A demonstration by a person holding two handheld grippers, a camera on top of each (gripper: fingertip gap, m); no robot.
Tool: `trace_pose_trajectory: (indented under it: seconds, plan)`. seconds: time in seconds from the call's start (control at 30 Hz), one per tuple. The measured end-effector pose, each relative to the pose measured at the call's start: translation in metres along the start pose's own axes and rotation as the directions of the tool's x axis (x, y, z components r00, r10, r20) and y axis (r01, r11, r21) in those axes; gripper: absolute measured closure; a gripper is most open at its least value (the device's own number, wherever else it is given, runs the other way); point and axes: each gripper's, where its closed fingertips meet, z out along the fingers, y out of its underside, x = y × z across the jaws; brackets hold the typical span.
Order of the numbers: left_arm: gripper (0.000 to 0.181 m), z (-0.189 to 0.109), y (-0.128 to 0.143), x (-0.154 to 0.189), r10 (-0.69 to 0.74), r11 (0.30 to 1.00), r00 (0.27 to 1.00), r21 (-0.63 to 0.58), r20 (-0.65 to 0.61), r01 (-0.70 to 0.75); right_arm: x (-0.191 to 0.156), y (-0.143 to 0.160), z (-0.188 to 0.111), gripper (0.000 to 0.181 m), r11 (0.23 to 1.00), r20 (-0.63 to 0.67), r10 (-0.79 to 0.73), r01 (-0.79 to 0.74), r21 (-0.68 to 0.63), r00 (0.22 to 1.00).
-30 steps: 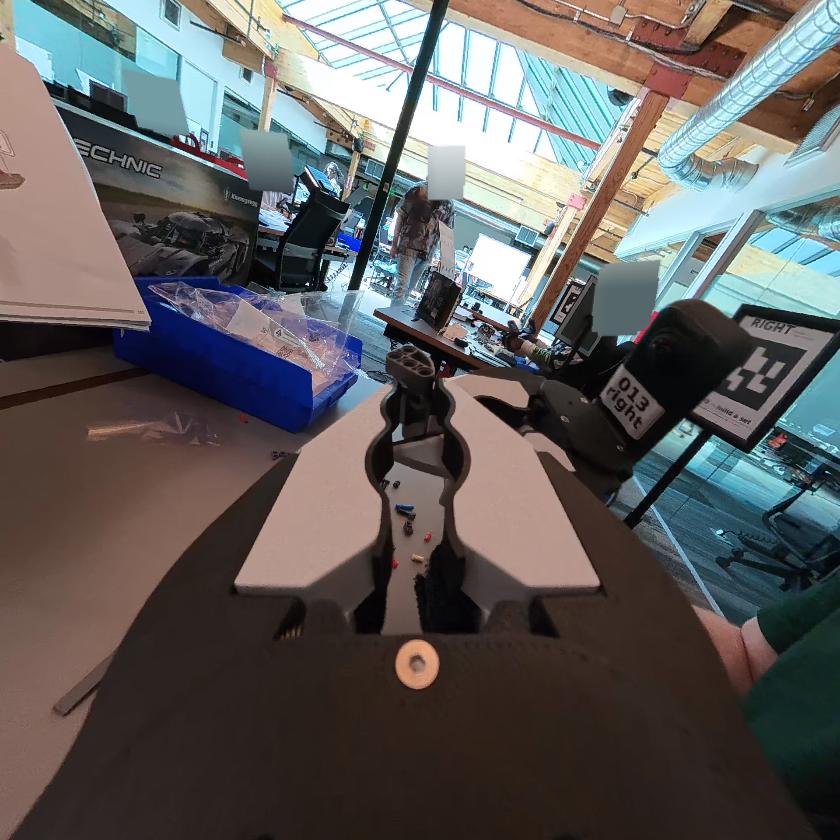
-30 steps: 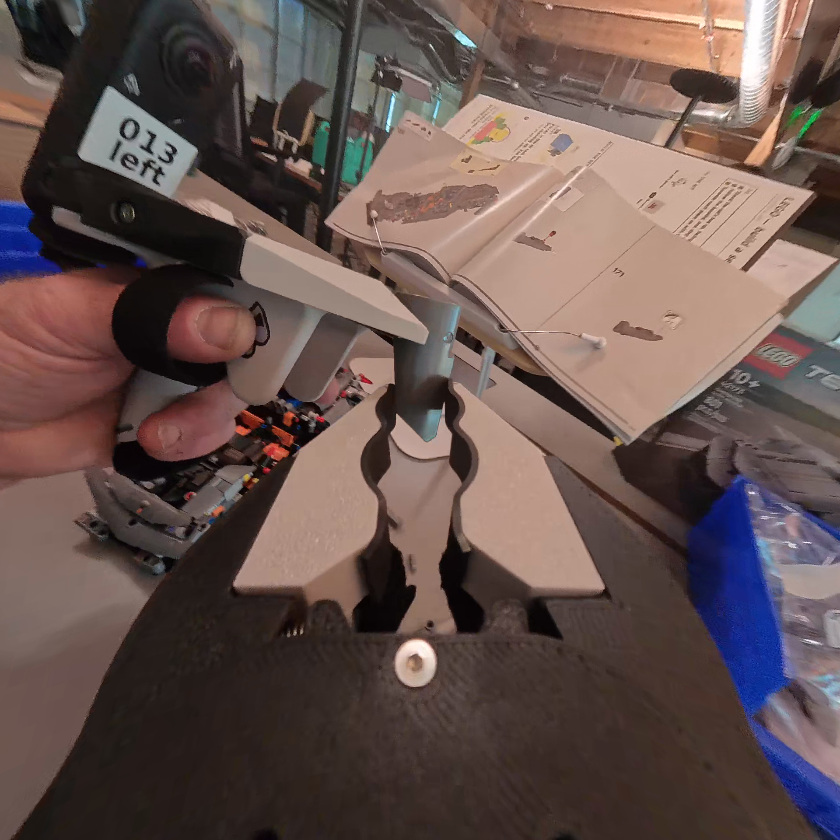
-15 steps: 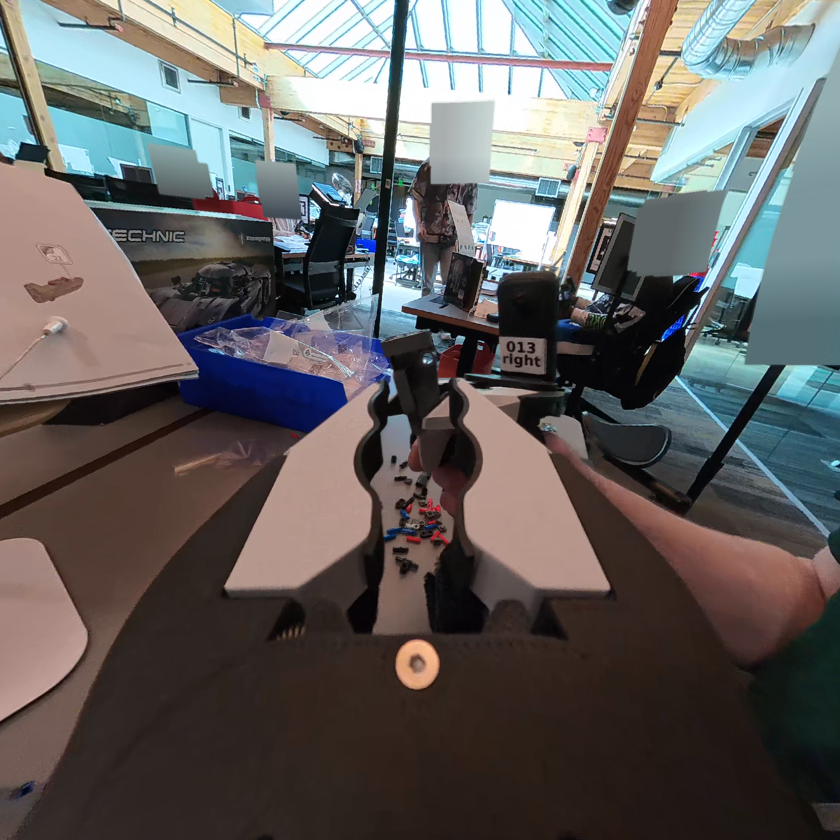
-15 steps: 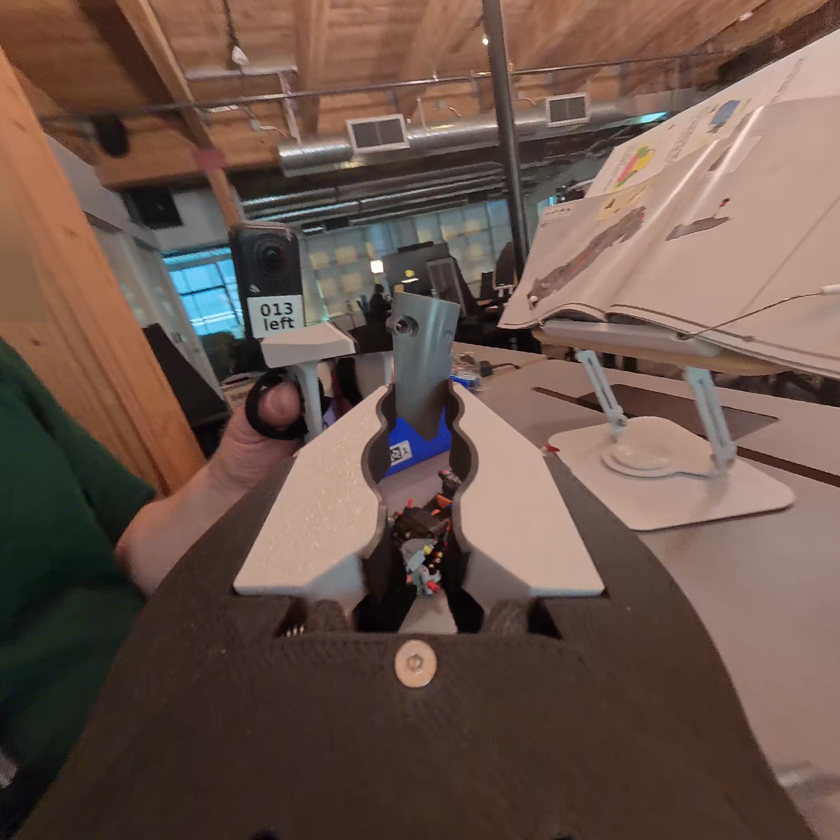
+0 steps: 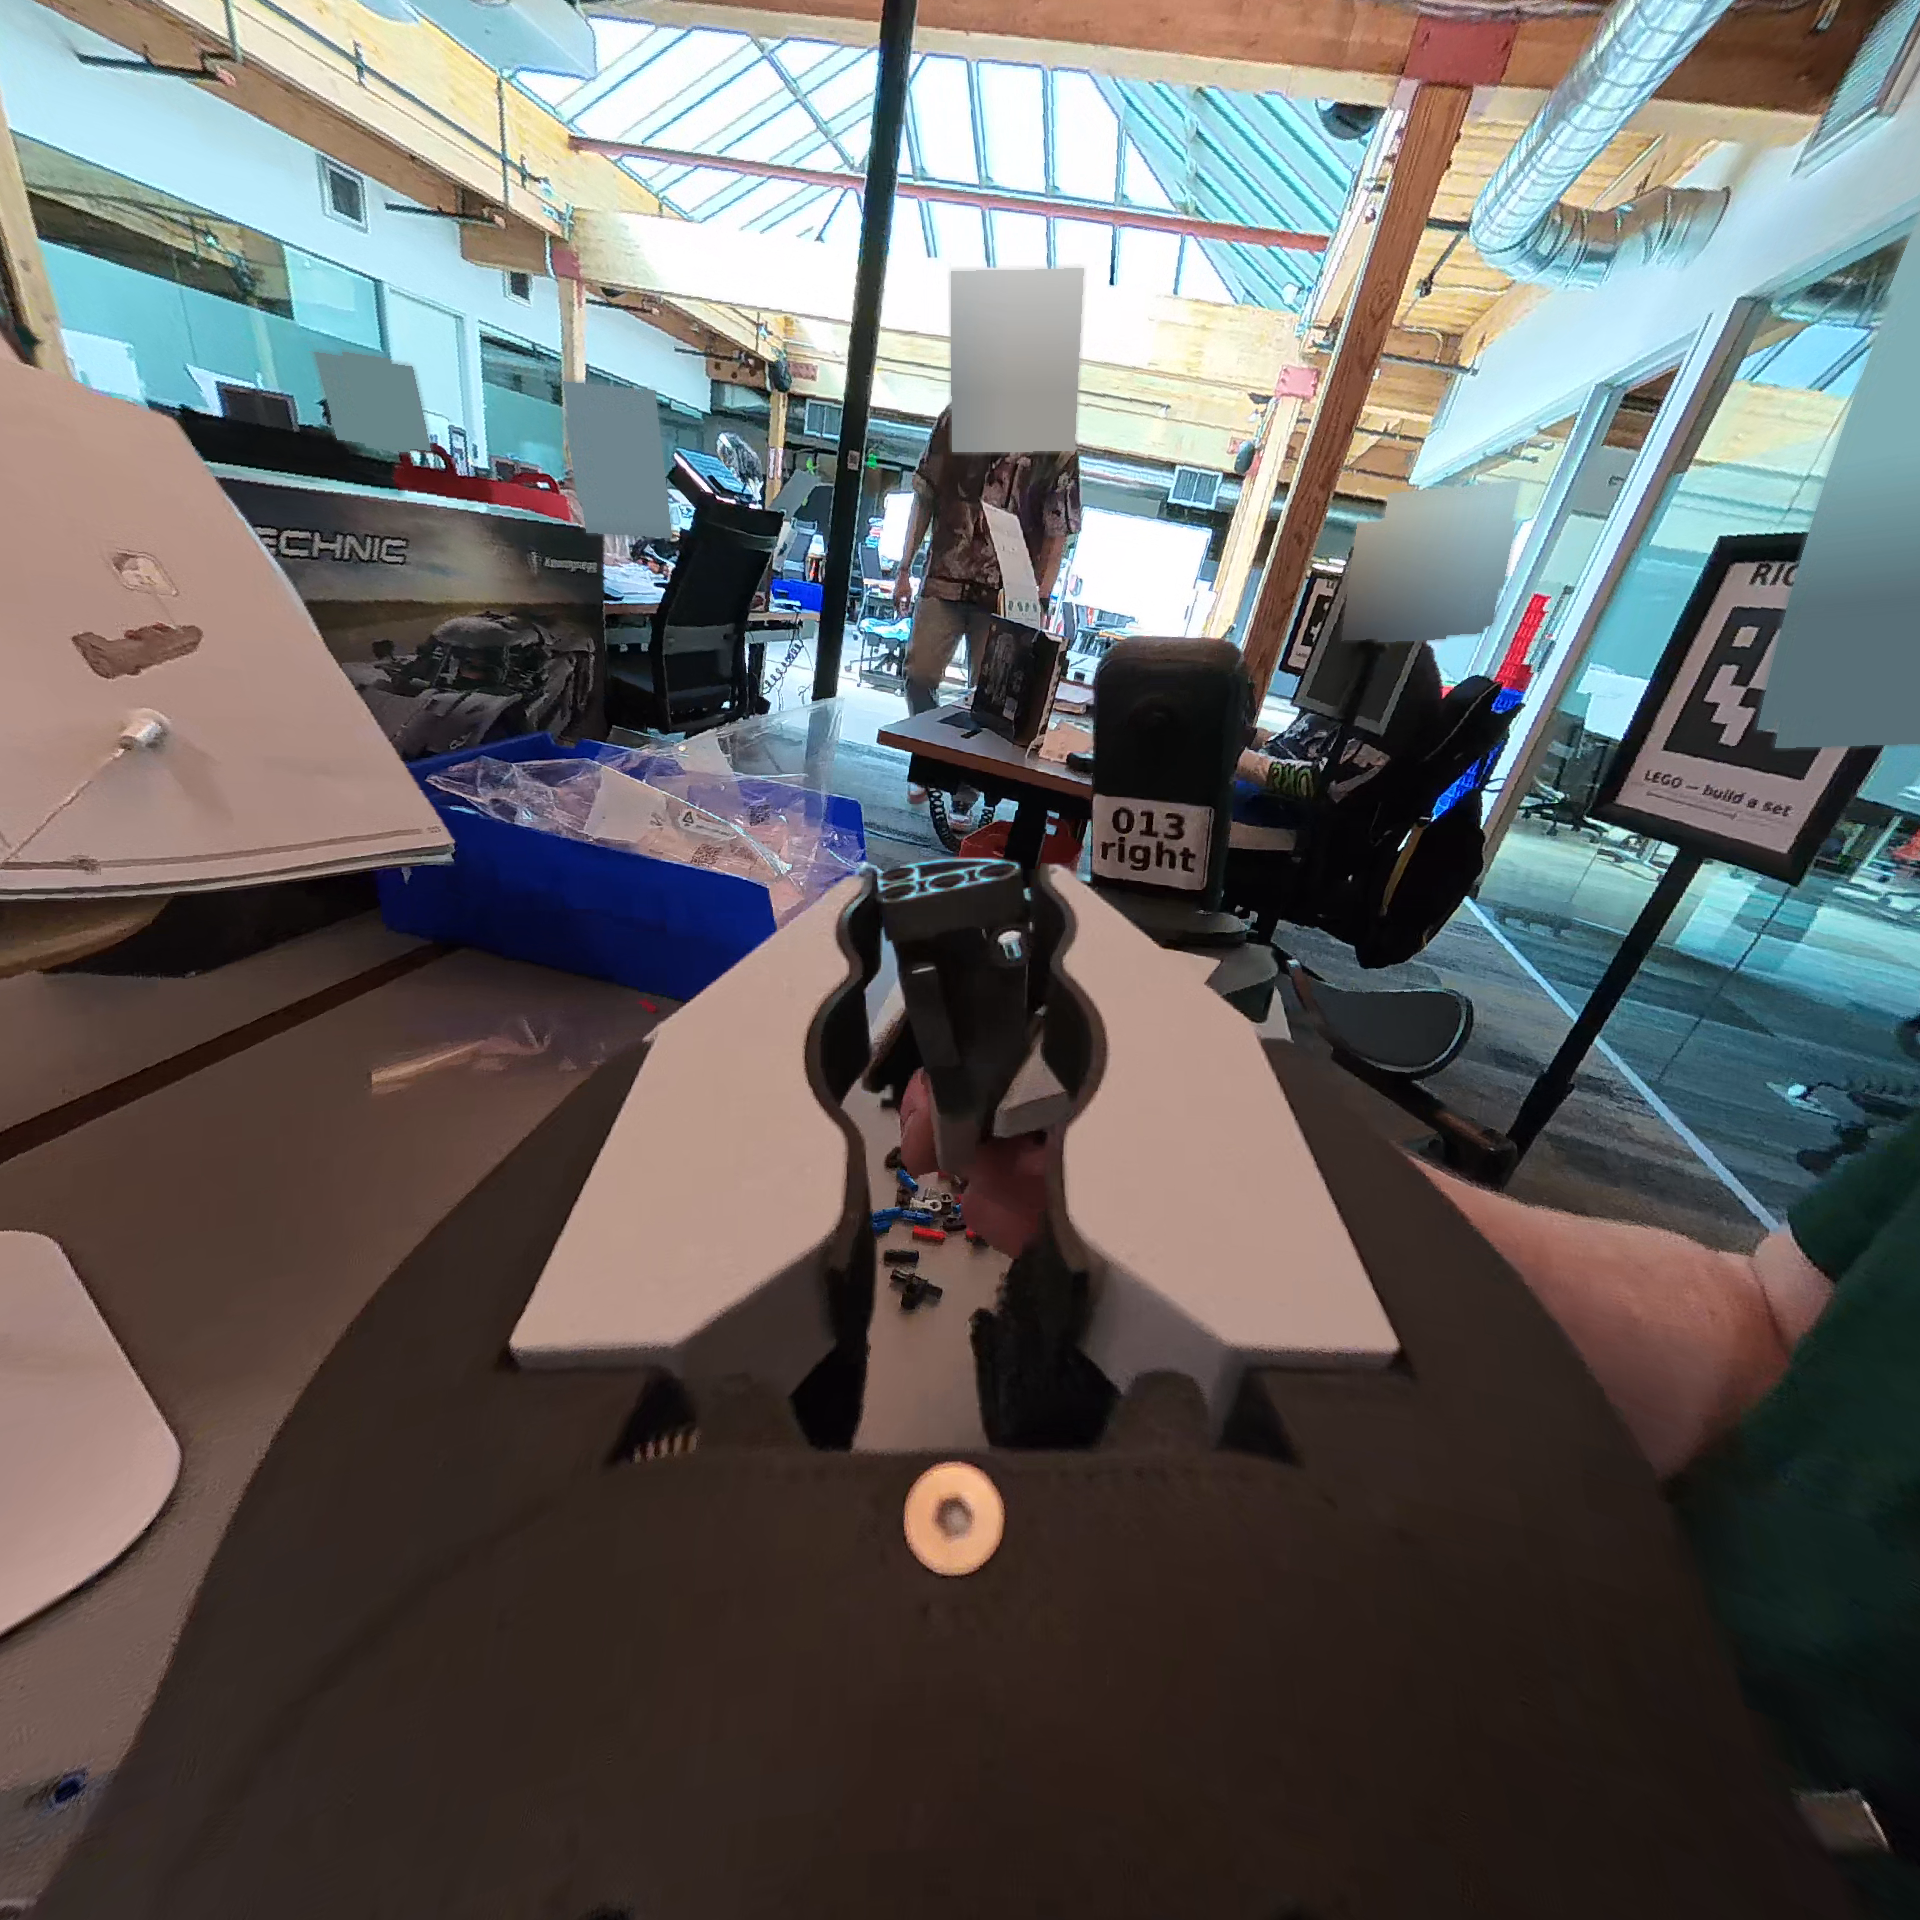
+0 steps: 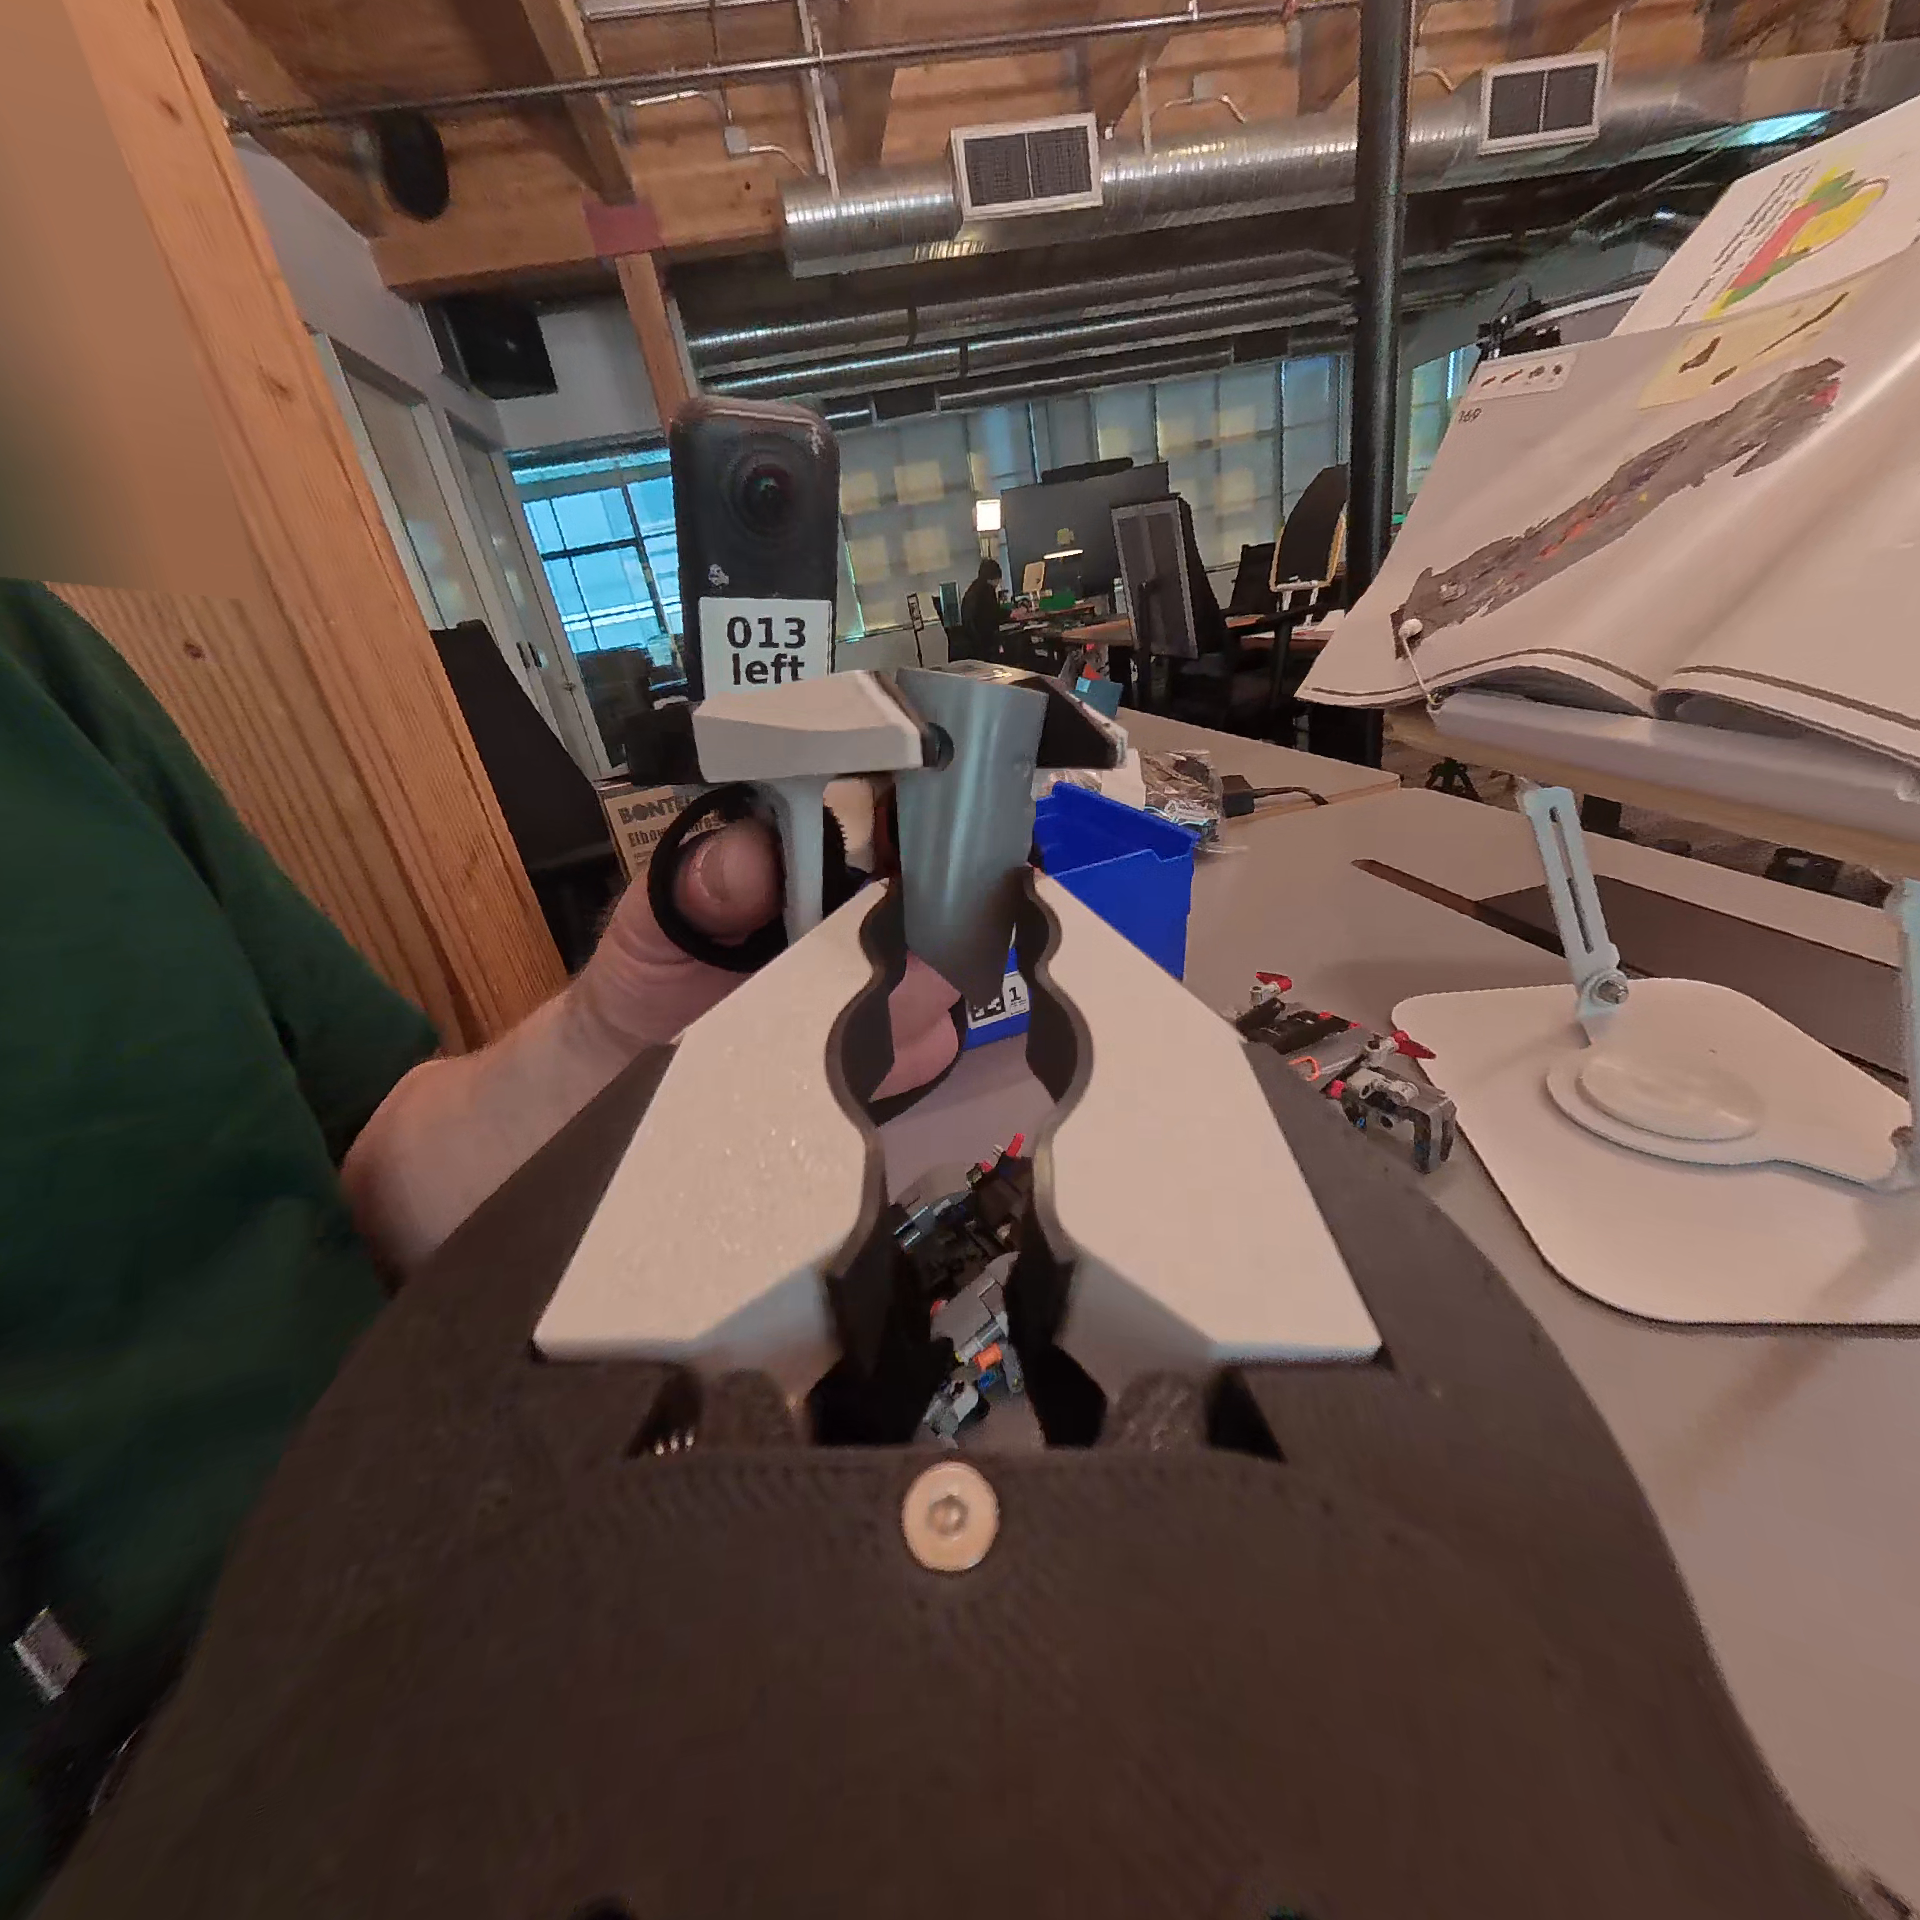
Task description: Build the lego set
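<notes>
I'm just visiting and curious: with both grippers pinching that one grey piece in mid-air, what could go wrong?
The grey Lego piece is pinched between the left gripper and the right gripper. If either slips, it could drop onto the small loose pins or the partly built model below.

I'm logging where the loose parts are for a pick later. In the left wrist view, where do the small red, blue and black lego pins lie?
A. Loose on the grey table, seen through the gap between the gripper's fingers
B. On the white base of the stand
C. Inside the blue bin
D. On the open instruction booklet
A: the small pins lie scattered on the grey table, seen between the left gripper's fingers; the blue bin shows only clear bags.
</notes>
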Motion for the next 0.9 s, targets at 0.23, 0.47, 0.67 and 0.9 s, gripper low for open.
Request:
trace_pose_trajectory:
  seconds: [0.23,0.47,0.67,0.9]
  plan:
    - [0.156,-0.016,-0.008,-0.005,0.01,0.999,1.0,0.033,0.003,-0.01,0.0,-0.001,0.015,0.162,1.0,-0.018,-0.025,0.025,-0.005,1.0]
    - [0.153,-0.029,-0.015,-0.003,0.031,0.997,0.999,0.067,-0.012,-0.03,-0.004,-0.004,0.025,0.162,0.999,-0.02,-0.045,0.045,0.004,0.999]
    - [0.149,-0.041,-0.02,-0.006,0.076,0.995,0.996,0.066,0.04,-0.079,0.008,-0.011,0.021,0.163,0.982,-0.184,-0.189,0.188,-0.021,0.965]
    - [0.15,-0.041,-0.02,-0.001,0.153,0.988,0.985,0.025,0.077,-0.155,0.007,-0.011,0.025,0.162,0.898,-0.302,-0.44,0.404,-0.176,0.846]
